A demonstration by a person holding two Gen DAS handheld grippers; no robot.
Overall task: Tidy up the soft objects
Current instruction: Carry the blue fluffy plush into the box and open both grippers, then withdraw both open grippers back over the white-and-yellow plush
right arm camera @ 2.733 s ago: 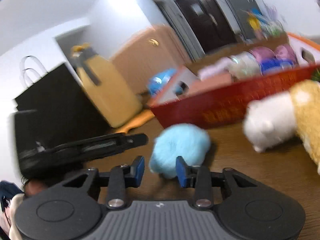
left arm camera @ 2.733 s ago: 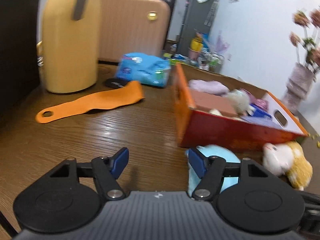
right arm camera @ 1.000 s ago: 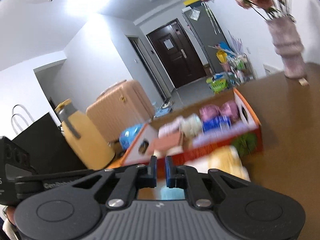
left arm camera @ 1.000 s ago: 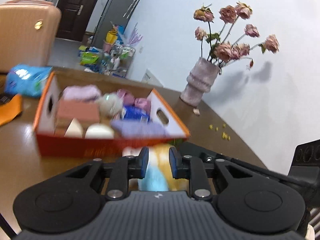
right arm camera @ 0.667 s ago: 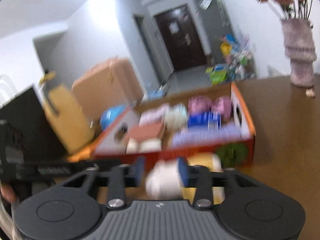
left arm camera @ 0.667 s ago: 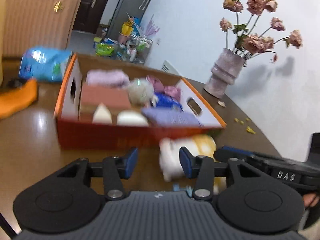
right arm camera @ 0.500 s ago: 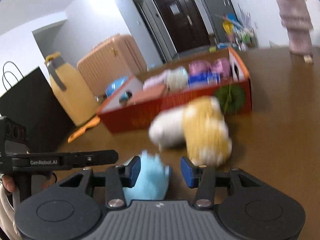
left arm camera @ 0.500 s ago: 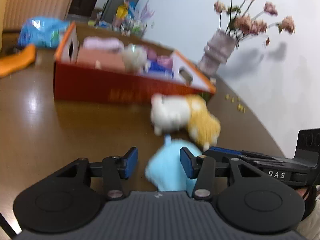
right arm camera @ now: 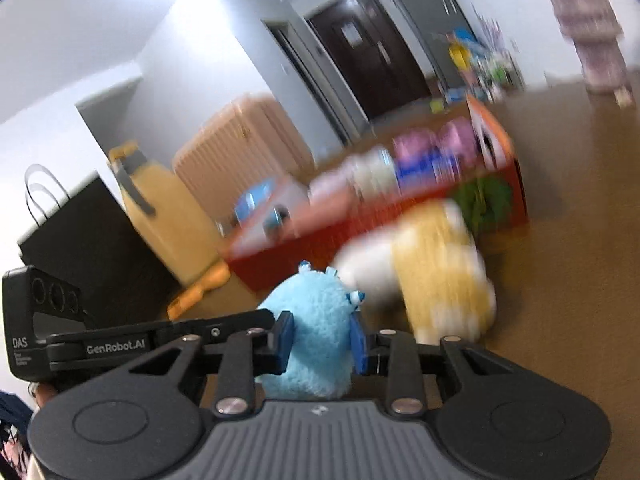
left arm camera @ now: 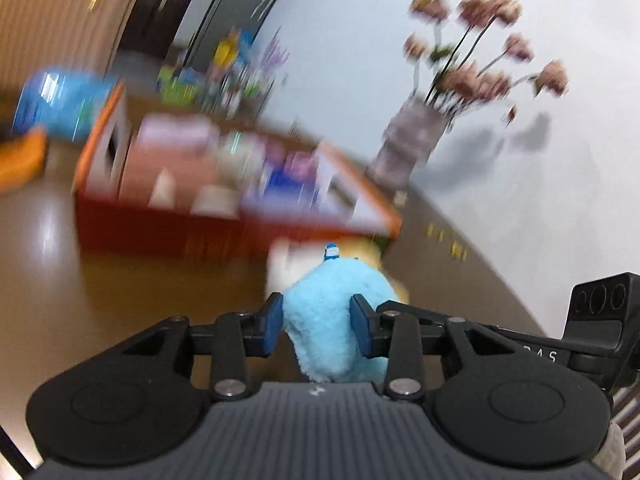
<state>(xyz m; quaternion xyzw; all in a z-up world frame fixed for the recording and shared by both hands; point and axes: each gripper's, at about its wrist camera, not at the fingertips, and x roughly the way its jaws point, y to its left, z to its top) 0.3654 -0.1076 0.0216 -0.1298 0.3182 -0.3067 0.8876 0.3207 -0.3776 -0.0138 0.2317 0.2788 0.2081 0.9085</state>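
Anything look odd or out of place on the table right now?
Both the left gripper and right gripper close on the same blue plush, which is unusual. A white-and-yellow plush lies outside the orange box, and small yellow bits are scattered on the table near the vase. Blur hides finer detail.

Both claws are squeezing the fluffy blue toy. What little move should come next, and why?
Probably lift the blue plush toy and carry it over the red box, where other soft things already lie. The left claw and right claw both pinch it from the sides, and the white and yellow plush lies between it and the box, so going up first looks wise.
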